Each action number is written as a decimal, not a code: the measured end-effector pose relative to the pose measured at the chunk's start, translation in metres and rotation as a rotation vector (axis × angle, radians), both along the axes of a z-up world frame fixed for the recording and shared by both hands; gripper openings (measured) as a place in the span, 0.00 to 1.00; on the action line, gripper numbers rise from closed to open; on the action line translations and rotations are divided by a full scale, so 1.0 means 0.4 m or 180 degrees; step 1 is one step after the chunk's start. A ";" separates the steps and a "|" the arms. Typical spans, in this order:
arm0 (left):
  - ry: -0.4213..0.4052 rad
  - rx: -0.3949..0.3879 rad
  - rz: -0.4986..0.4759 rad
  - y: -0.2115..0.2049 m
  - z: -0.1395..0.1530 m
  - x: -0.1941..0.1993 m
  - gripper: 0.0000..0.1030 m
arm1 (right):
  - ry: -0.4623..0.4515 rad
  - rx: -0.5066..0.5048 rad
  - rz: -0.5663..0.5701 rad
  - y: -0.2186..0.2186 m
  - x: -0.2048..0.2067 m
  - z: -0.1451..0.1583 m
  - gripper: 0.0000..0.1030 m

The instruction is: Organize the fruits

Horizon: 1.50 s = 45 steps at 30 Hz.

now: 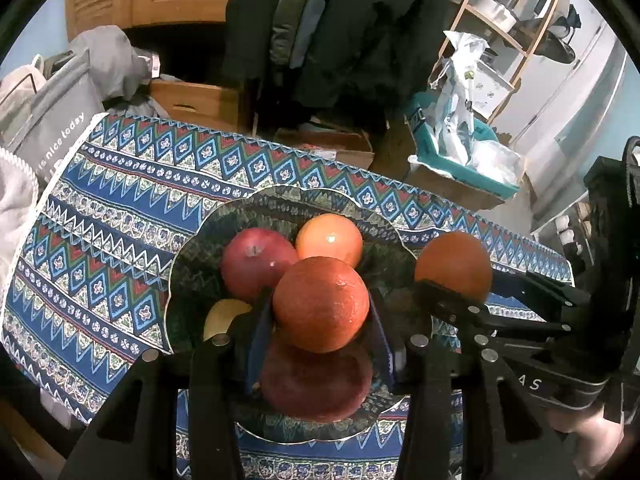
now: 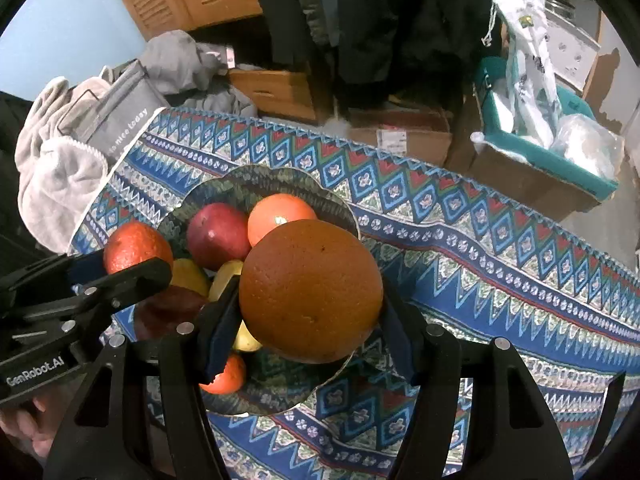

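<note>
Over the bowl [image 1: 188, 264] on the tabletop [image 1: 100, 216], your left gripper [image 1: 320, 312] has its jaws clamped on a reddish orange [image 1: 320, 304], held above the apple [image 1: 256, 260] and other fruit so it can drop in cleanly. Your right gripper [image 2: 312, 304] has its jaws clamped on a bigger orange [image 2: 312, 292], hanging at the bowl's near rim, likely waiting its turn. Both are near round, with no real long axis; I can't tell where either stem end points.

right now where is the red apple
The red apple lies in the bowl, at its far left in the left wrist view, touching the pale orange on its right.
</note>
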State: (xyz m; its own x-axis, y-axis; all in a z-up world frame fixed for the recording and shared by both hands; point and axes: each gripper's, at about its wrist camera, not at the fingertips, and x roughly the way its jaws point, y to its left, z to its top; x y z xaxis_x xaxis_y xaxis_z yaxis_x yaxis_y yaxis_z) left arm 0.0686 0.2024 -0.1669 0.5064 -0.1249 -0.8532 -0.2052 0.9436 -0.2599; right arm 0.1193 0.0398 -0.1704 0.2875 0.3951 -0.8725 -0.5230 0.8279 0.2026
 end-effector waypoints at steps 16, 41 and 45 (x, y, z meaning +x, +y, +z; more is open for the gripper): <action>0.0033 -0.0097 0.0091 0.009 0.001 -0.003 0.51 | -0.0014 0.0062 -0.0037 -0.011 0.009 0.006 0.65; -0.0538 0.0482 -0.0023 -0.088 0.207 -0.065 0.73 | -0.0947 -0.0046 -0.0312 -0.138 -0.079 0.246 0.65; -0.0685 0.0600 -0.0008 -0.109 0.247 -0.079 0.77 | -0.1087 -0.0021 -0.0383 -0.163 -0.094 0.287 0.66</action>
